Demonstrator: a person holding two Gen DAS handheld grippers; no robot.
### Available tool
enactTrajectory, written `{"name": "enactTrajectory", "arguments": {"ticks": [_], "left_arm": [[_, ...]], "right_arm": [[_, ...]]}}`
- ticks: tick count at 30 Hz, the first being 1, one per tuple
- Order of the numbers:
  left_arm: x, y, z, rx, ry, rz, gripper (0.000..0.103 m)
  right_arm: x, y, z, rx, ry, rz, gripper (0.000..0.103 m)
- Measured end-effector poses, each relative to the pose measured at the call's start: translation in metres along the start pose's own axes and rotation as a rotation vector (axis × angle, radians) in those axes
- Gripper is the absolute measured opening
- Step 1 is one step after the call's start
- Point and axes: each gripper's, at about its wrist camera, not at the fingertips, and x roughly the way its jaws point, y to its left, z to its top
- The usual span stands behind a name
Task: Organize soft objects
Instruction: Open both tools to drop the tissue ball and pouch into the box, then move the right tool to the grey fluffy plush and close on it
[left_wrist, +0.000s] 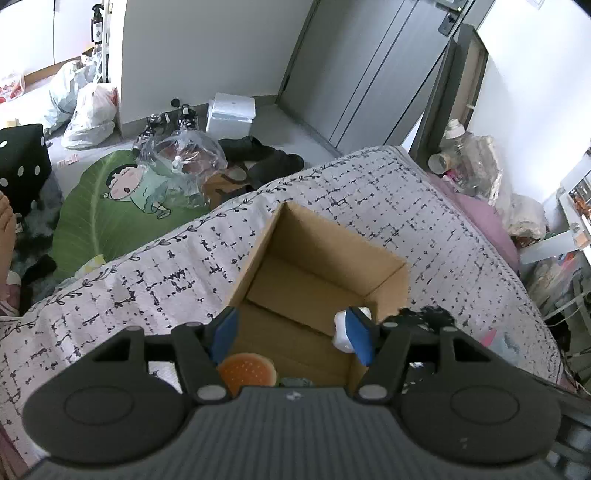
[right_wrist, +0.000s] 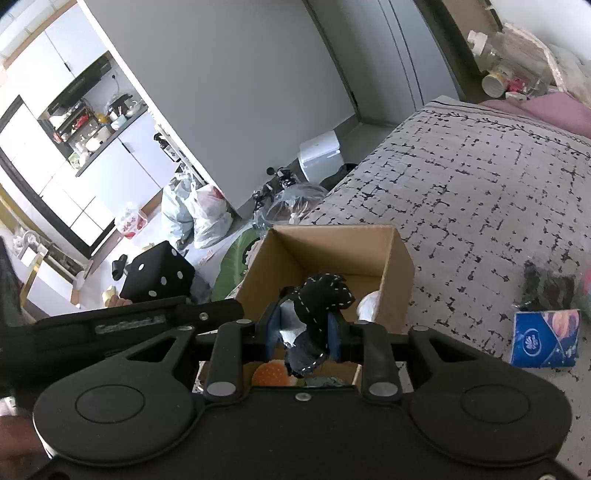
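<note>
Fingers of the right gripper (right_wrist: 303, 334) are clamped on a black soft toy with white stitching (right_wrist: 317, 306), held above the open brown cardboard box (left_wrist: 325, 254) on the patterned grey bedspread (left_wrist: 443, 229). The left gripper (left_wrist: 291, 334) hangs over the same box with its fingers spread wide and empty. An orange bun-shaped plush (left_wrist: 245, 373) and a white soft item (left_wrist: 341, 328) already lie inside. To finish this step well, I would bring the toy inside the box walls, clear of the rim, before letting go.

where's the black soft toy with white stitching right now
In the right wrist view, the black stitched soft toy is clamped in the right gripper, above the open cardboard box.
</note>
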Motion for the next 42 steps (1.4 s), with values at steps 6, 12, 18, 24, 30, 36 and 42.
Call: {"name": "enactTrajectory", "arguments": {"ticks": [6, 12, 18, 24, 30, 36, 42], "left_arm": [[-0.018, 0.0, 0.004, -0.002, -0.028, 0.03, 0.076], [-0.032, -0.012, 0.004, 0.034, -0.042, 0.055, 0.078], [-0.041, -0.031, 0.002, 0.07, -0.054, 0.056, 0.08], [-0.048, -0.052, -0.008, 0.104, -0.081, 0.042, 0.094], [-0.052, -0.074, -0.021, 0.138, -0.072, 0.02, 0.095], [-0.056, -0.098, -0.03, 0.187, -0.057, 0.016, 0.095], [-0.055, -0.122, -0.043, 0.211, -0.049, 0.012, 0.095]], "right_arm": [[-0.007, -0.001, 0.003, -0.004, -0.017, -0.001, 0.054], [-0.035, -0.02, 0.004, 0.007, -0.035, -0.022, 0.06], [-0.065, -0.039, 0.002, -0.006, -0.057, -0.049, 0.071], [-0.095, -0.062, -0.002, -0.019, -0.078, -0.061, 0.081], [-0.115, -0.084, -0.007, -0.008, -0.094, -0.084, 0.083], [-0.135, -0.107, -0.013, 0.021, -0.117, -0.081, 0.083], [-0.149, -0.129, -0.021, 0.044, -0.122, -0.093, 0.083]]}}
